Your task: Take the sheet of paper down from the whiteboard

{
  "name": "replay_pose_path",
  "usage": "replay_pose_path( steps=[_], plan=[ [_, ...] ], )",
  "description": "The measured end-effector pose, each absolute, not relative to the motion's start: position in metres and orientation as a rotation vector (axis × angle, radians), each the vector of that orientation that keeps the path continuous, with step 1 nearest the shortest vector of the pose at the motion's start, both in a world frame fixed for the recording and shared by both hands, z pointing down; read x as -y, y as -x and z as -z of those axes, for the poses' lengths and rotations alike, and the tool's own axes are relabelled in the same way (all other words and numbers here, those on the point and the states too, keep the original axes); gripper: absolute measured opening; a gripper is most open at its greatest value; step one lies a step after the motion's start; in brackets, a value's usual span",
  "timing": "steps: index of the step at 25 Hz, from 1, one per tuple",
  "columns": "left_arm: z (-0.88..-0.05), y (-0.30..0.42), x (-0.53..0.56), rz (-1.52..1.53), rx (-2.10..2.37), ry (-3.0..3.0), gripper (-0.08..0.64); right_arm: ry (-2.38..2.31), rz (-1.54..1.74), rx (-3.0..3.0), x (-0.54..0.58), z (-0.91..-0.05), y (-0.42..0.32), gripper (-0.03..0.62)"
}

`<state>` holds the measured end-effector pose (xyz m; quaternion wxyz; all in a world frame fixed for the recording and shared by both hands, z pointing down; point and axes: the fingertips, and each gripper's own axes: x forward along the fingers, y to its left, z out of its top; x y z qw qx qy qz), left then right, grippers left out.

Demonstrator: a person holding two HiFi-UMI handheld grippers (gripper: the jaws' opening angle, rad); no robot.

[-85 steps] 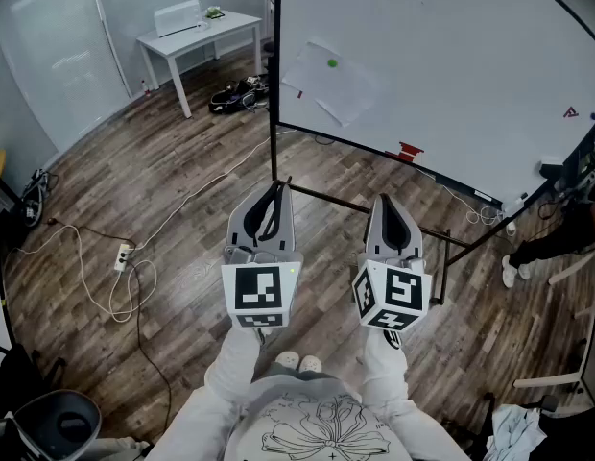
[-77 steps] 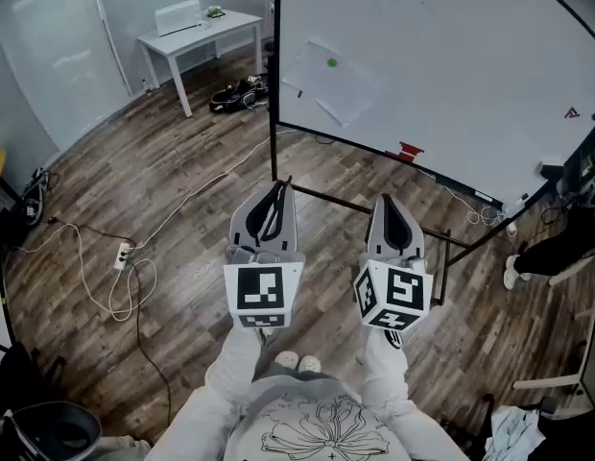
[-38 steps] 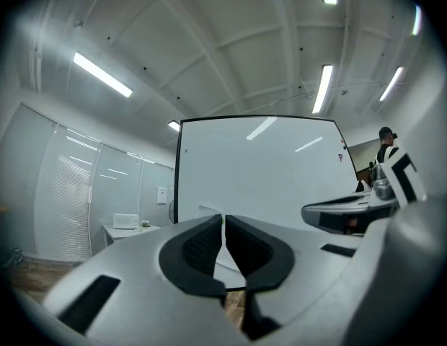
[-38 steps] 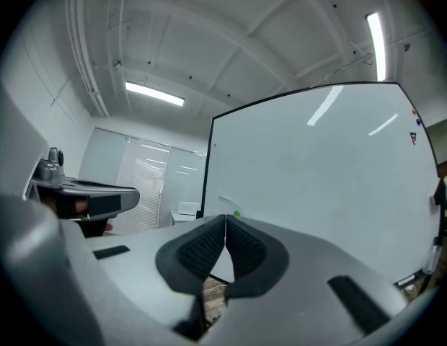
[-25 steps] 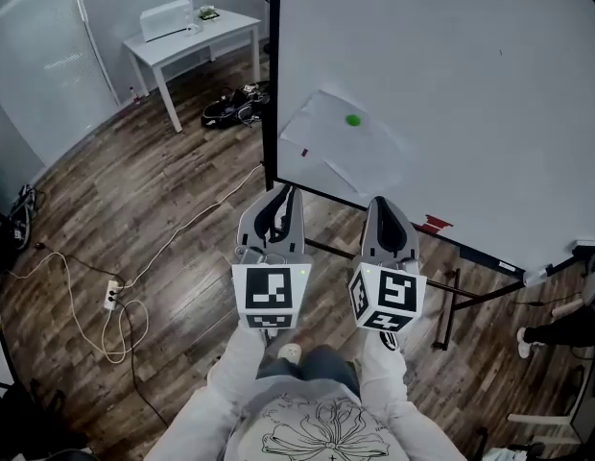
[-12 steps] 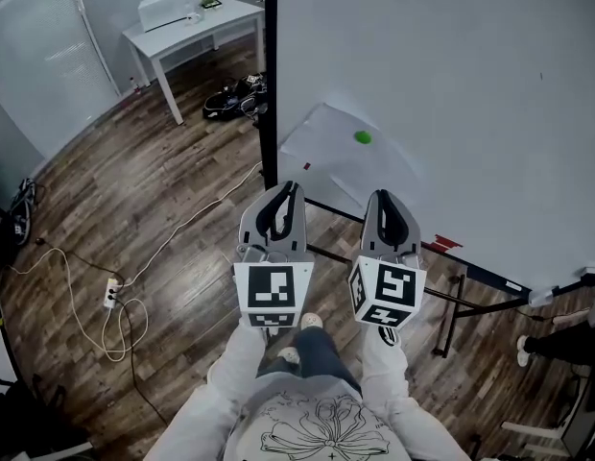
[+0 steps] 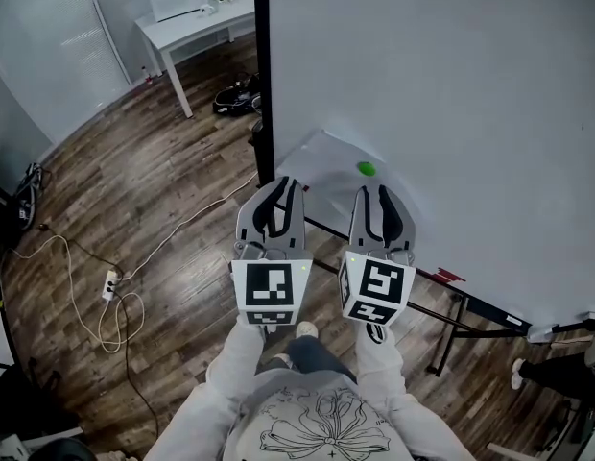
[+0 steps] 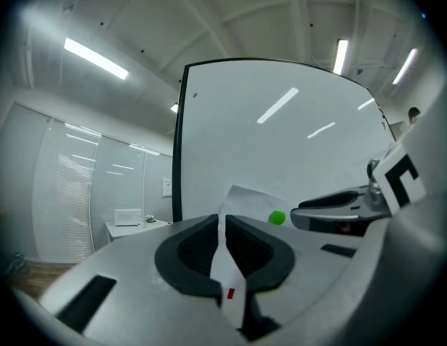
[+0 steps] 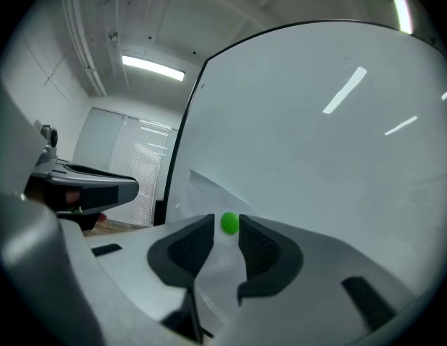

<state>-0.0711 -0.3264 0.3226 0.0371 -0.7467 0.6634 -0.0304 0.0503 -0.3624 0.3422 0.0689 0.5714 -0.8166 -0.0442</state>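
Note:
A white sheet of paper (image 7: pixel 328 164) hangs tilted at the lower left of the whiteboard (image 7: pixel 451 84), pinned by a round green magnet (image 7: pixel 366 169). My left gripper (image 7: pixel 281 186) points level at the sheet's lower left part and is shut on nothing. The sheet (image 8: pixel 245 196) shows through its thin slit in the left gripper view. My right gripper (image 7: pixel 378 192) sits just short of the magnet, its jaws opening with nothing between the pads. In the right gripper view the magnet (image 9: pixel 229 223) lines up with the gap, ahead of the tips.
The board's black side post (image 7: pixel 262 75) stands just left of the sheet, with stand legs (image 7: pixel 451 315) below. A white table (image 7: pixel 197 17), a dark bag (image 7: pixel 238 99) and a power strip with cables (image 7: pixel 110 286) are on the wooden floor to the left.
I have stepped closer to the whiteboard with both grippers. The sheet and magnet now lie just ahead of the tips. The right jaws have parted; the left stay shut.

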Motion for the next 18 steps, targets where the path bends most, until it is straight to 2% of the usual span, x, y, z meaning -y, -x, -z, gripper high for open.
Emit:
replay_pose_path(
  steps=[11,13,18],
  plan=[
    [-0.335,0.069,0.369,0.159,-2.047,2.267,0.026,-1.701,0.150,2.455,0.395,-0.355,-0.046,0.133],
    [-0.336,0.070,0.375,0.168,-2.022,2.288,0.088,-1.694,0.145,2.453,0.396,-0.356,-0.042,0.138],
    [-0.345,0.068,0.399,0.257,-1.919,2.375,0.171,-1.731,0.157,2.413,0.400,-0.357,-0.039,0.142]
  ],
)
